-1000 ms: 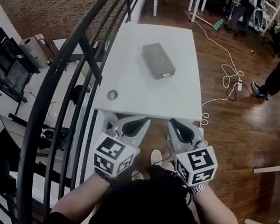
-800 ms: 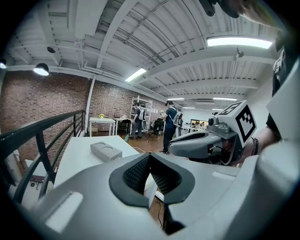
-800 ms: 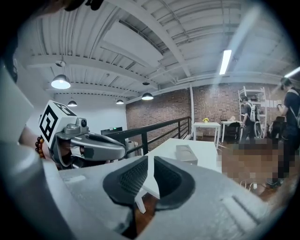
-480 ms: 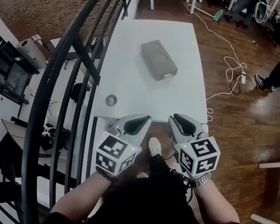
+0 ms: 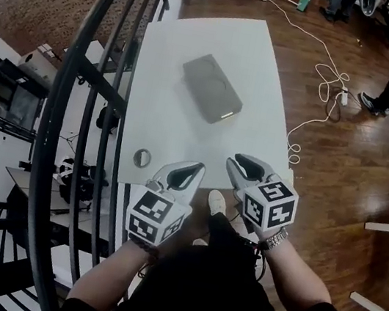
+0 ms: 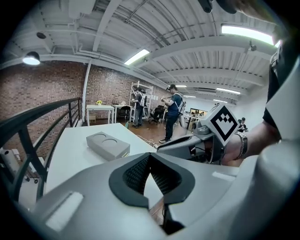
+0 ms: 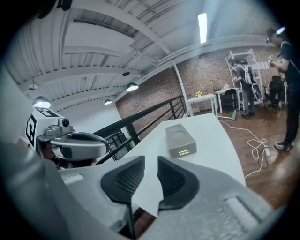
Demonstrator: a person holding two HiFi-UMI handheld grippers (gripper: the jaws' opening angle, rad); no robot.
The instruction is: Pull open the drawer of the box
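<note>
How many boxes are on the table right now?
1: the grey box lies mid-table, beyond the left tongs and right tongs, touching neither. Nothing on the white table could hide another; only a round cable hole shows.

No word, number or brand can be read anywhere here; the only signs are the black-and-white square markers on the cubes of the two grippers. The left gripper [image 5: 185,174] shows one such pattern on the top face of its cube and a second on the face beside it; the right gripper [image 5: 241,167] shows one on the top of its cube; these are blocky codes, not letters. The box [image 5: 211,88] carries no print that I can make out from here.
</note>
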